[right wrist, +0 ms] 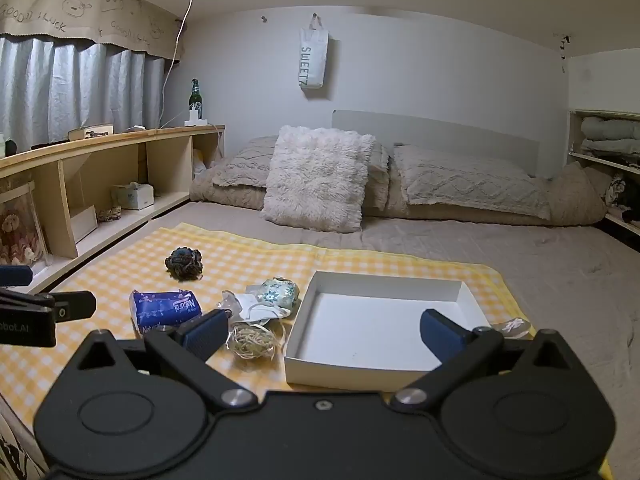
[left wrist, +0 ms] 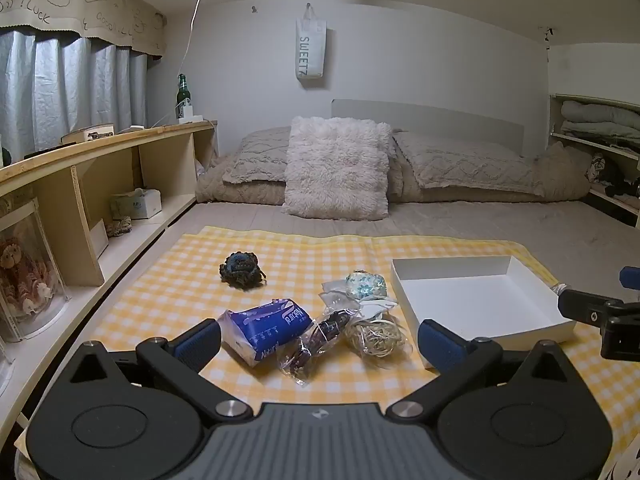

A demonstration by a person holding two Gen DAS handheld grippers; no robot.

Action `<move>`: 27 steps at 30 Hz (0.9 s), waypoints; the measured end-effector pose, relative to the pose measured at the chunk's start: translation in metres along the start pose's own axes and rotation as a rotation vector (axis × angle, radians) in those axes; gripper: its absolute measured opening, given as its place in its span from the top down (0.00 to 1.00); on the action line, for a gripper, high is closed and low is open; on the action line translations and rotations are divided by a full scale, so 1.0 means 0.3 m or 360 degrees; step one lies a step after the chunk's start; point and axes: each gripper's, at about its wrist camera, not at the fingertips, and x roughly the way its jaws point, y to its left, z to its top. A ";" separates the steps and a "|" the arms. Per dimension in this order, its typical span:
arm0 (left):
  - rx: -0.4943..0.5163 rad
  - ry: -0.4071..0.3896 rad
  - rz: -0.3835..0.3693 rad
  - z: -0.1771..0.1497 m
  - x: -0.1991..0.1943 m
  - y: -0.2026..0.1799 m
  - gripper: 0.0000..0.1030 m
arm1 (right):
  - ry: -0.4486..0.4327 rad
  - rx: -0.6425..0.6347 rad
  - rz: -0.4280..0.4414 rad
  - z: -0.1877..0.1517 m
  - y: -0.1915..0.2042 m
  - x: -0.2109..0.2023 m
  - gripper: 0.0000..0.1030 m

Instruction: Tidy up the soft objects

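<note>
On a yellow checked cloth (left wrist: pixel 168 292) (right wrist: pixel 248 256) lie a dark knitted ball (left wrist: pixel 241 269) (right wrist: pixel 184 263), a blue tissue pack (left wrist: pixel 266 330) (right wrist: pixel 162 309), a clear bag with dark items (left wrist: pixel 320 336), a pale raffia bundle (left wrist: pixel 374 336) (right wrist: pixel 252 342) and a floral pouch (left wrist: pixel 365 284) (right wrist: pixel 279 290). An empty white box (left wrist: pixel 480 300) (right wrist: pixel 380 328) sits to the right. My left gripper (left wrist: pixel 320 340) is open above the tissue pack and bags. My right gripper (right wrist: pixel 322 334) is open, low over the box's near edge.
The cloth lies on a grey bed (right wrist: pixel 540 264) with a fluffy pillow (left wrist: pixel 336 168) and beige pillows behind. A wooden shelf (left wrist: pixel 100 184) runs along the left, holding a tissue box (left wrist: pixel 136 204) and a doll case (left wrist: pixel 24 272). Shelves with folded linen (left wrist: pixel 596 120) stand at right.
</note>
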 end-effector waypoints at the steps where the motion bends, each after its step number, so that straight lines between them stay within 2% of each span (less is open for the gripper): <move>1: 0.0000 0.0000 0.0000 0.000 0.000 0.000 0.00 | 0.0000 -0.0001 0.0000 0.000 0.000 0.000 0.00; 27: 0.0003 0.0004 -0.0001 0.000 0.000 0.000 0.00 | -0.0001 -0.0010 -0.0003 0.005 0.002 -0.006 0.00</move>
